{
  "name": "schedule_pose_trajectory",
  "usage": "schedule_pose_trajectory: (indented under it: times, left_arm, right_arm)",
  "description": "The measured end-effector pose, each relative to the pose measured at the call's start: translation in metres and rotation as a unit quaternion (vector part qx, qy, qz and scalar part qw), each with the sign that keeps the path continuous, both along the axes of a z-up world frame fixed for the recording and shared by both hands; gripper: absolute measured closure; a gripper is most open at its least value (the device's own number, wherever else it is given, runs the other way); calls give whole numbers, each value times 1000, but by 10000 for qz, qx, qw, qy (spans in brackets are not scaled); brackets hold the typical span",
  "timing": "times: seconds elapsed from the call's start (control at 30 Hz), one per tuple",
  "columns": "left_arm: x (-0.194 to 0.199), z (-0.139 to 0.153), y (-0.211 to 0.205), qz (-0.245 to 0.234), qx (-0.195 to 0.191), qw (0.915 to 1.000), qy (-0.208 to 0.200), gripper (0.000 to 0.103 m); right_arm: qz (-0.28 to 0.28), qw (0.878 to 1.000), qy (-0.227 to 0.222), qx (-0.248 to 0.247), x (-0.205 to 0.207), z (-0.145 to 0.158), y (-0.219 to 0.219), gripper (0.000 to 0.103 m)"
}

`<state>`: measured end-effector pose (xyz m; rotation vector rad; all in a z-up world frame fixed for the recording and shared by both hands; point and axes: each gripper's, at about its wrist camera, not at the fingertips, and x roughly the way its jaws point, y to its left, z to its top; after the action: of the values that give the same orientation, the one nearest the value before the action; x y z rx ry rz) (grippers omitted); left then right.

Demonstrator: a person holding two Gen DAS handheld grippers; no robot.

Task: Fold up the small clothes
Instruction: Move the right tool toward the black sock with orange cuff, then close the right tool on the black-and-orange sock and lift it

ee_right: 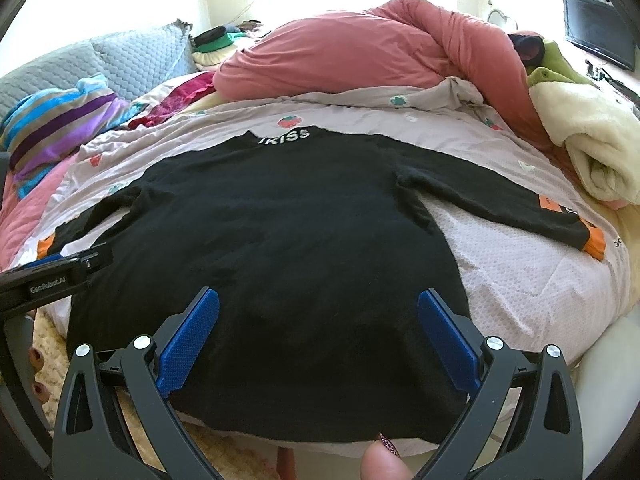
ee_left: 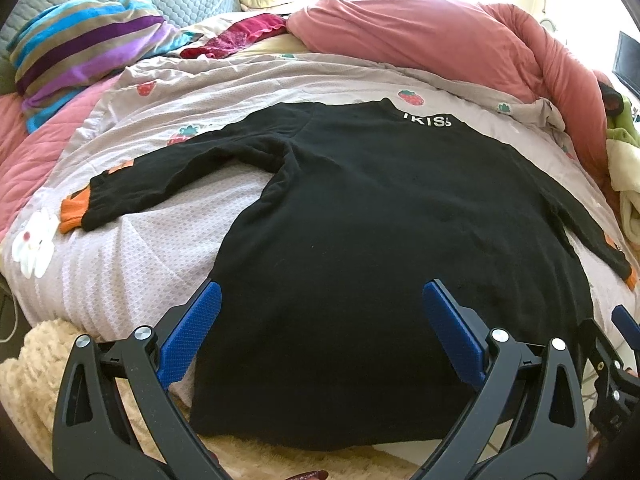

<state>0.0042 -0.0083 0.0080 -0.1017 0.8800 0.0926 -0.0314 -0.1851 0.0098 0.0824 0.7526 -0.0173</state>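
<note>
A black long-sleeved top with white "KISS" lettering at the collar and orange cuffs lies flat on the bed, sleeves spread out to both sides; it also shows in the right wrist view. My left gripper is open and empty, hovering over the top's hem on the left side. My right gripper is open and empty over the hem on the right side. The right gripper's edge shows at the far right of the left wrist view, and the left gripper shows at the left of the right wrist view.
The top lies on a pale strawberry-print cover. A bunched pink duvet lies behind it, a striped pillow at the back left, a cream blanket at the right. A fluffy beige rug is below the bed edge.
</note>
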Motion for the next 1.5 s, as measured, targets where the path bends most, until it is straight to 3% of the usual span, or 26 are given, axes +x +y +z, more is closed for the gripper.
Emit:
schedule_pose_trajectory:
  times: [0.8,0.93,1.07,1.4,1.5]
  left_arm:
    - [86,-9,-44,-511,33,9981,331,8]
    - [103,-14,-51,-624,-111,9971,415,8]
    - [118,-20,-55,-725,-268,9956,523,8]
    - [147,-27,-67,-819,-146,9945,642,8]
    - [153,-28,-69,-810,-176,9944,656,8]
  right_arm:
    - [-1096,9931,221,352,60,-15,-98,4]
    - [-1350,9895,300,418,67,-19,-119,4]
    - [-1797,9810,394,617,73,-25,-151,4]
    - [-3018,9433,608,1245,73,-46,-228,4]
    - [-3196,9370,533,1306,74,-48,-242,4]
